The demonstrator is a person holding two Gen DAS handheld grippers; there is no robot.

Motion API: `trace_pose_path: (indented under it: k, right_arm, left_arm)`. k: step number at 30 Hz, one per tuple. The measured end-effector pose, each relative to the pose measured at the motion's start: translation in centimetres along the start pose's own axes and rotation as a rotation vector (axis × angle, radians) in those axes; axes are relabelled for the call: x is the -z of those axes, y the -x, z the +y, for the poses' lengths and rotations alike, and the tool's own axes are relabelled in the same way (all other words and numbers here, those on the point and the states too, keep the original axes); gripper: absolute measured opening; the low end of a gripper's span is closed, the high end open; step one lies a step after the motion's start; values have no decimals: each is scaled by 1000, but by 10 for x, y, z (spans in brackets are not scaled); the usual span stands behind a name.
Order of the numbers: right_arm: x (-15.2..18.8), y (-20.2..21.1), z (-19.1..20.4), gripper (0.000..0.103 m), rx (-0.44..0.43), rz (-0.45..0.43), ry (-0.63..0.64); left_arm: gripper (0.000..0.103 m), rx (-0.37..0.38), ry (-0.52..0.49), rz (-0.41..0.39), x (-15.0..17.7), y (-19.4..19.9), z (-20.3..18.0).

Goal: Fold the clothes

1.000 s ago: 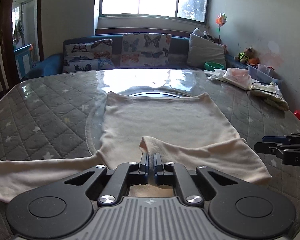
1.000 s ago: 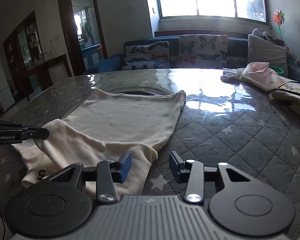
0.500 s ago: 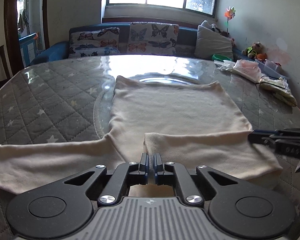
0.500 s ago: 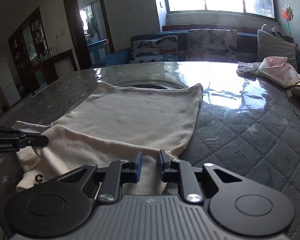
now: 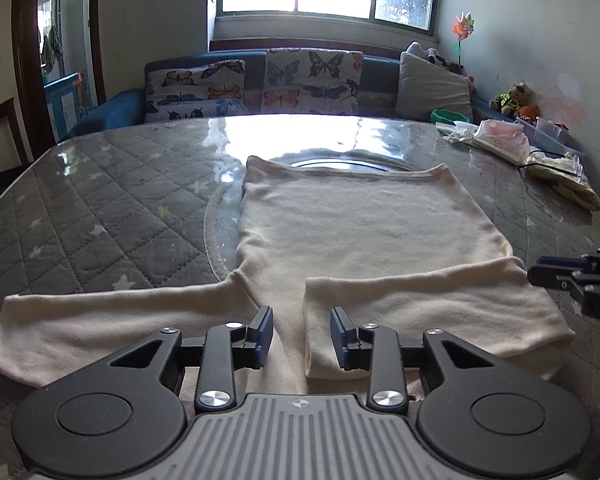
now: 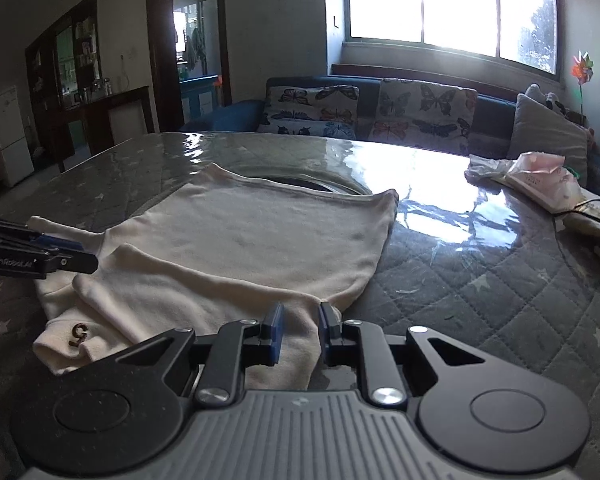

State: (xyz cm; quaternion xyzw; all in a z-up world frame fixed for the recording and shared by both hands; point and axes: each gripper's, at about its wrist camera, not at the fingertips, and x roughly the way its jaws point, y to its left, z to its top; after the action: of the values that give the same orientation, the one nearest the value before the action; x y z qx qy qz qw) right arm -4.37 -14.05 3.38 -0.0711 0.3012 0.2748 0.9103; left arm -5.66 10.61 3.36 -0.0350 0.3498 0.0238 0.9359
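Note:
A cream long-sleeved top [image 5: 356, 236] lies flat on the quilted grey table [image 5: 100, 224]. Its right sleeve [image 5: 432, 308] is folded across the body; its left sleeve [image 5: 112, 320] stretches out to the left. My left gripper [image 5: 300, 334] is open just above the folded sleeve's cuff, holding nothing. In the right wrist view the top [image 6: 268, 240] fills the middle, and my right gripper [image 6: 299, 326] stands partly open over the folded shoulder edge, with cloth between its fingers but not pinched. Each gripper shows in the other's view: the right one [image 5: 572, 280], the left one [image 6: 40, 256].
A clear cover lies over the table, with a round glass turntable [image 5: 340, 160] under the top's hem. Plastic bags and packets [image 5: 508, 144] sit at the far right edge. A sofa with butterfly cushions [image 5: 260, 84] stands behind the table.
My left gripper has opened and let go of the sleeve cuff, which now lies on the body. My right gripper narrowed, then opened a little, at the shoulder fold.

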Motion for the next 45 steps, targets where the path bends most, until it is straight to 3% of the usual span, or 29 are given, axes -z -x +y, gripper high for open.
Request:
trace_pose_path:
  k: [7,14,16,18,20,25,37,45]
  right_arm:
    - [14,5,23,17,-54,49,88]
    - [13,8,27,19,-48,58,108]
    - [5,5,27,24,-43,45,107]
    - [0,-2,26,39,-42,40,92]
    - [-6,-11,27,43,-45,42,73]
    - [-16,-36,38,50,-79,75,73]
    - [-23,-59,114,55,-221,102,242]
    - [-26,-52,125,57,-221,89,271]
  left_arm:
    - [34,100,-31,11,5,-3,-23]
    - [34,105,-26,38,15,-9,-21]
    - [35,102,-9,29,15,-5,-16]
    - [38,94,9,20,15,0,-10]
    - [43,80,30,9,16,5,-3]
    - [53,-4,94,-14,18,19,28]
    - [57,-249,298,-45,32,45,120]
    - [57,-407,420,-52,40,49,170]
